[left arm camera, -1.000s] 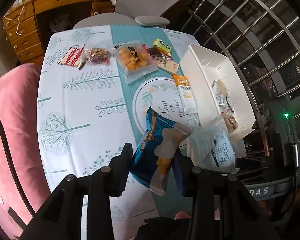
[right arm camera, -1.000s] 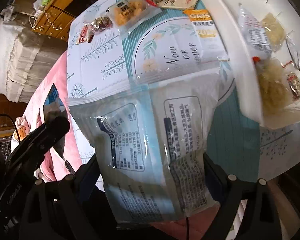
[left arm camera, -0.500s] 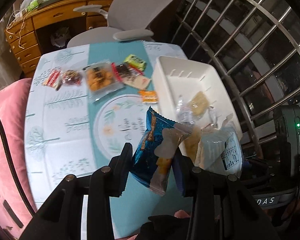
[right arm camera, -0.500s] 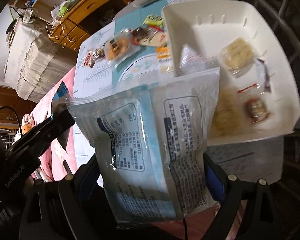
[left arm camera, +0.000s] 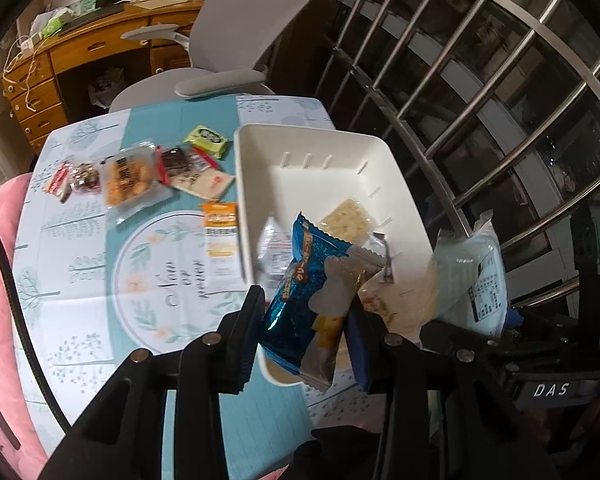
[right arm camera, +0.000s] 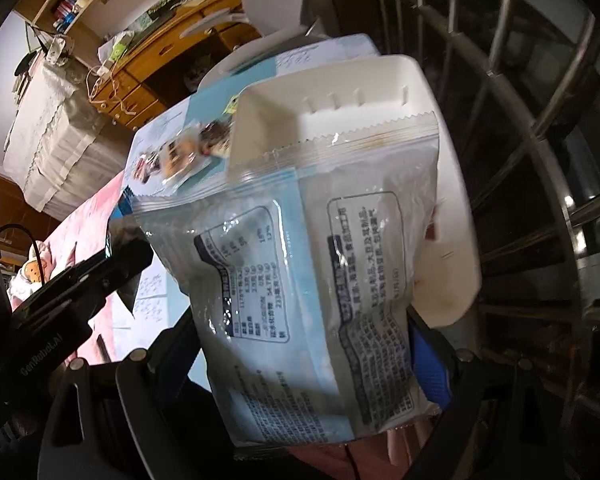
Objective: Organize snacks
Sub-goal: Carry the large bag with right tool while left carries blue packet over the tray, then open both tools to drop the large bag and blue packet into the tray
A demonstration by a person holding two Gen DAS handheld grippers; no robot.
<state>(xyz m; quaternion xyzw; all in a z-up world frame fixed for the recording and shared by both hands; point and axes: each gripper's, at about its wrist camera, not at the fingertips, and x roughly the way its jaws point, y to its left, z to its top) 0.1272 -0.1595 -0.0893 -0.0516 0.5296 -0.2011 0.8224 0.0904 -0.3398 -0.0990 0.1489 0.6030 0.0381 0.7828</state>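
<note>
My left gripper (left arm camera: 306,320) is shut on a blue foil snack bag (left arm camera: 312,292) and holds it over the near end of the white tray (left arm camera: 320,148). To its right hangs a pale blue and white packet (left arm camera: 470,272), with my right gripper (right arm camera: 304,340) shut on it. In the right wrist view that packet (right arm camera: 312,280) fills the middle and hides most of the tray (right arm camera: 340,84). Inside the tray lie a pale cracker pack (left arm camera: 348,220) and a few small wrapped snacks. The left gripper (right arm camera: 124,256) shows at the left edge there.
On the tablecloth (left arm camera: 80,240) left of the tray lie an orange oat bar (left arm camera: 220,232), a green packet (left arm camera: 208,140), a clear cookie bag (left arm camera: 128,180) and small red wrapped snacks (left arm camera: 72,180). A grey chair (left arm camera: 236,40) stands behind the table. A metal window grille (left arm camera: 480,80) runs along the right.
Both grippers have carried their packets to the right, from above the tablecloth to above the white tray. The grips have stayed the same.
</note>
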